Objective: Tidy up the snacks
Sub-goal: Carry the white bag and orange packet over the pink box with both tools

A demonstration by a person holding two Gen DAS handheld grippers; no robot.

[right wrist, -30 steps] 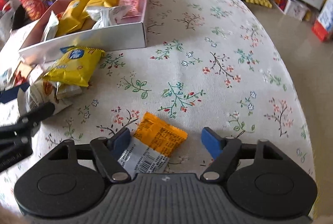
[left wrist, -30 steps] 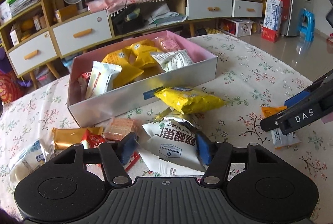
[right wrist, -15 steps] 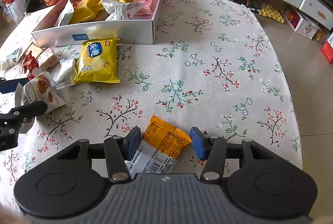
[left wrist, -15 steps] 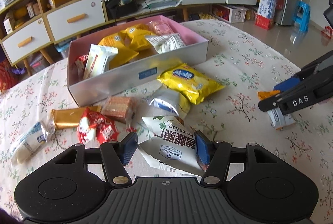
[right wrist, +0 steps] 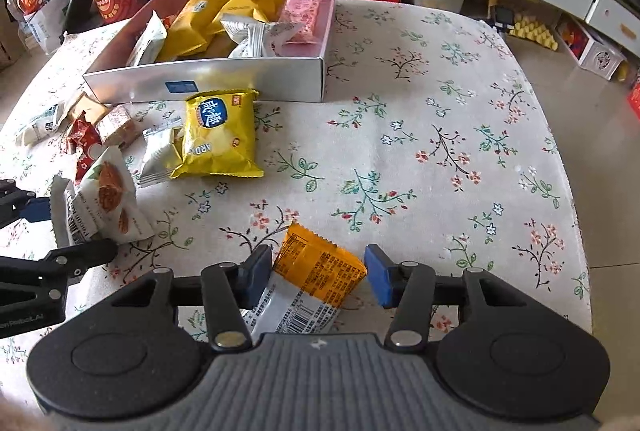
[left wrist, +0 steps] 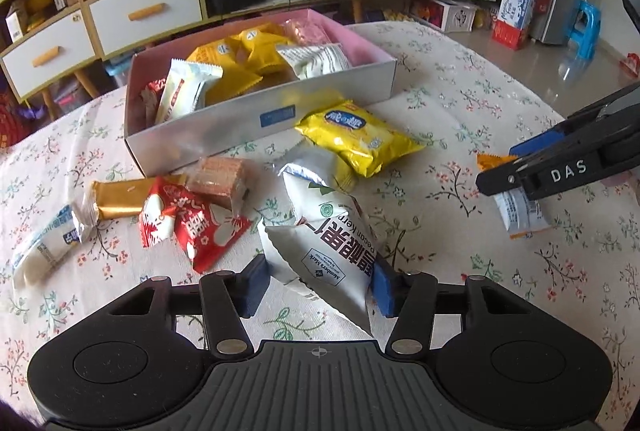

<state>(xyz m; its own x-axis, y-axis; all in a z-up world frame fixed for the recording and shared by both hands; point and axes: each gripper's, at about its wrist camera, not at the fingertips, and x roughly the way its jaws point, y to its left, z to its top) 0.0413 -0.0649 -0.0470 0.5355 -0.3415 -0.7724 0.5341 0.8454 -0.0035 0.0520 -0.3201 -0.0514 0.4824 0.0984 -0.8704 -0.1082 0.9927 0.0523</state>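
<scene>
The white pecan packet is tilted up off the counter between the jaws of the left gripper, which are closing and already pinch it. The orange packet is clamped by the right gripper. Pick-up is judged the step in hand; next, both packets would be carried to the pink box nearby and released.

One box; two claws; eight loose snack packets on table, more inside box.
</scene>
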